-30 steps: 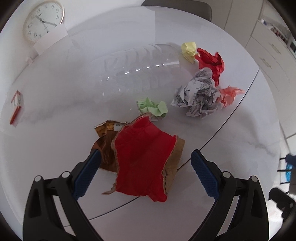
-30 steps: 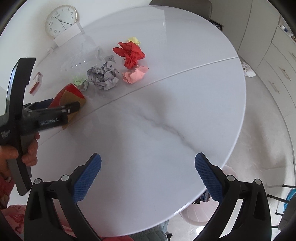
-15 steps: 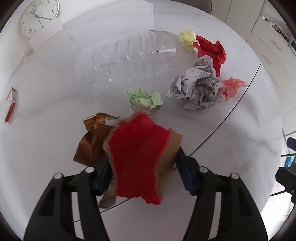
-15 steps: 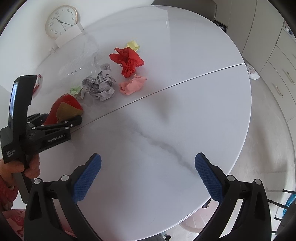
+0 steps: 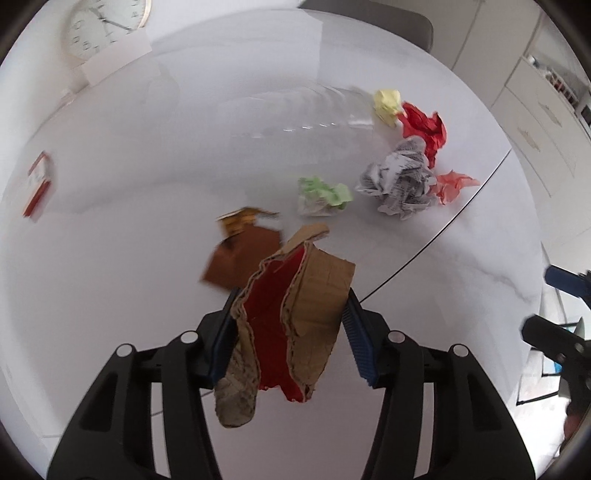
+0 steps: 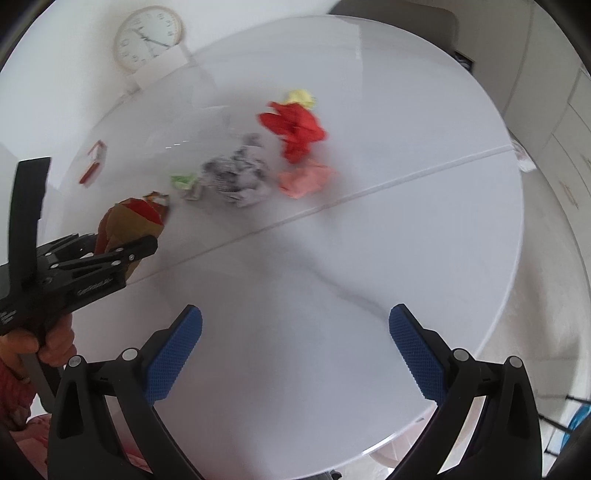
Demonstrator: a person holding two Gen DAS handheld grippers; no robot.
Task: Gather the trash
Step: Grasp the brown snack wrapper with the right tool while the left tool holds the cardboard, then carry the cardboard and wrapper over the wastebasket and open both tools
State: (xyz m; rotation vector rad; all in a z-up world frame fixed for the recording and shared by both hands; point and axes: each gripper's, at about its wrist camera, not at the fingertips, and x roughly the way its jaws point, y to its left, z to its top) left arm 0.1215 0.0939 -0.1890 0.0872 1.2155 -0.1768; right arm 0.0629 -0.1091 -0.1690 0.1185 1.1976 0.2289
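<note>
A torn piece of cardboard (image 5: pixel 317 295), red on one face and brown on the other, is folded between the blue pads of my left gripper (image 5: pixel 291 299) and hangs above the white table (image 5: pixel 110 295). The jaws are closing and press on its two sides. The right wrist view shows the same cardboard (image 6: pixel 125 218) at the left. My right gripper (image 6: pixel 295 314) stands open over bare table, with nothing between its fingers. On the table lie a brown wrapper (image 5: pixel 243 258), a green paper ball (image 5: pixel 325 192), a newspaper ball (image 5: pixel 402 181), and red (image 5: pixel 424 125), pink (image 5: pixel 454 184) and yellow (image 5: pixel 387 101) crumpled papers.
A clear plastic bottle (image 5: pixel 295 110) lies behind the paper balls. A small red box (image 5: pixel 37 184) sits at the table's left. A clock (image 5: pixel 107 26) leans on the wall. A seam (image 6: pixel 406 177) crosses the round table. Cabinets (image 5: pixel 546 122) stand to the right.
My left gripper's jaws came together on the cardboard, folded it and lifted it off the table. The right gripper stayed open and shifted a little.
</note>
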